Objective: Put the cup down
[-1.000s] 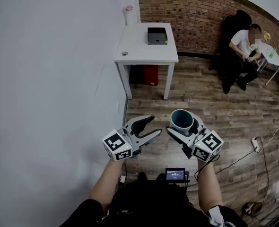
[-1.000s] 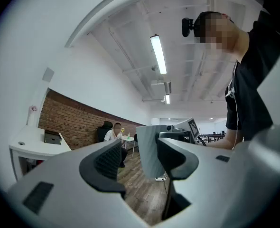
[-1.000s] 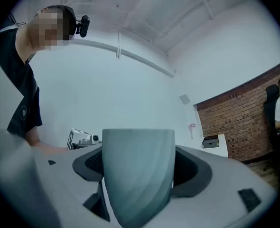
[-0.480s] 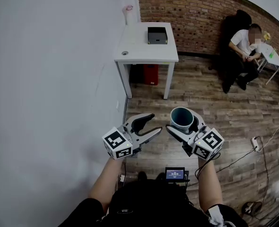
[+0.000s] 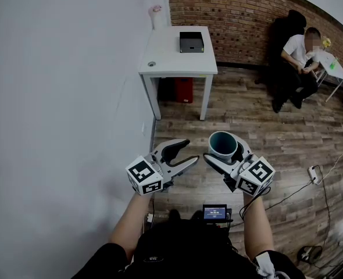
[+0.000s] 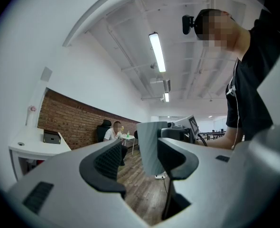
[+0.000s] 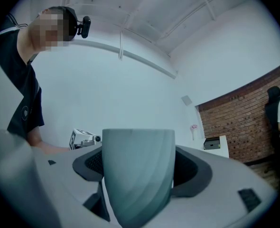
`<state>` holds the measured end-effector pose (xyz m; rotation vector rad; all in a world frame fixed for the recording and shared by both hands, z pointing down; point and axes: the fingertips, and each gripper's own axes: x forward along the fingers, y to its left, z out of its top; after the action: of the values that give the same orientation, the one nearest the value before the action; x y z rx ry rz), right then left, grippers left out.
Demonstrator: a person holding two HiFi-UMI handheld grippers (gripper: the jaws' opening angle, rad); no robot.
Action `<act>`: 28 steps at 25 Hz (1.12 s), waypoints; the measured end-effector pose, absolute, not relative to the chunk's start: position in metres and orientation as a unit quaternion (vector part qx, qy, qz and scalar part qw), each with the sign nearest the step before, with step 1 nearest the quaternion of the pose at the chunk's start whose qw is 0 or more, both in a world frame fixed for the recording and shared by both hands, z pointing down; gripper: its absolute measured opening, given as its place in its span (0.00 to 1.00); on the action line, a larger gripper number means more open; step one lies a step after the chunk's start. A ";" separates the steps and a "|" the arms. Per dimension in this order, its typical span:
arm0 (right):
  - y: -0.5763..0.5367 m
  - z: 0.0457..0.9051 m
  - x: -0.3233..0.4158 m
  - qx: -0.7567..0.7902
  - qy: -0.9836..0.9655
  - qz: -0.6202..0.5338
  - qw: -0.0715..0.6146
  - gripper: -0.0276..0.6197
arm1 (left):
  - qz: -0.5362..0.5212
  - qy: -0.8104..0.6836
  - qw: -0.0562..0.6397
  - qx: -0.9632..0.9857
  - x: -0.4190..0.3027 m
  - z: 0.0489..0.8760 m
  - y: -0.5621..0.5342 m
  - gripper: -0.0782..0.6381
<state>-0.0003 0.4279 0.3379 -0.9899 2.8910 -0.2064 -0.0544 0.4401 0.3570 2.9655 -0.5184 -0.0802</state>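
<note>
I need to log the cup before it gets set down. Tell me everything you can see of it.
The cup is plain grey-teal, matte-looking, with no handle in view. It narrows toward its base, and its darker inside looks empty. It is upright, mouth up, in the air above the wooden floor, clamped between the two jaws of the right gripper, which press on opposite sides. Nothing else touches it.

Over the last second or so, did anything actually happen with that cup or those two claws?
Nothing that shows. The right claw still grips the cup, held in the air above the wooden floor. The left claw still hangs open and empty beside it. Only the head camera's framing drifted a touch.
</note>
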 end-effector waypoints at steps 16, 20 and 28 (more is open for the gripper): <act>0.430 0.344 0.035 -0.313 0.946 -0.069 0.041 0.64 | -0.018 -0.183 0.059 0.981 -0.019 0.360 0.442 0.45; 0.430 0.349 0.045 -0.307 0.948 -0.076 0.042 0.64 | -0.016 -0.189 0.064 0.980 -0.008 0.363 0.440 0.45; 0.424 0.359 0.060 -0.302 0.949 -0.083 0.042 0.64 | -0.011 -0.196 0.071 0.978 0.006 0.374 0.434 0.45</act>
<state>0.0596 0.4242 0.3587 -0.9248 2.9038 -0.2536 0.0059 0.4336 0.3742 2.9412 -0.5907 -0.0341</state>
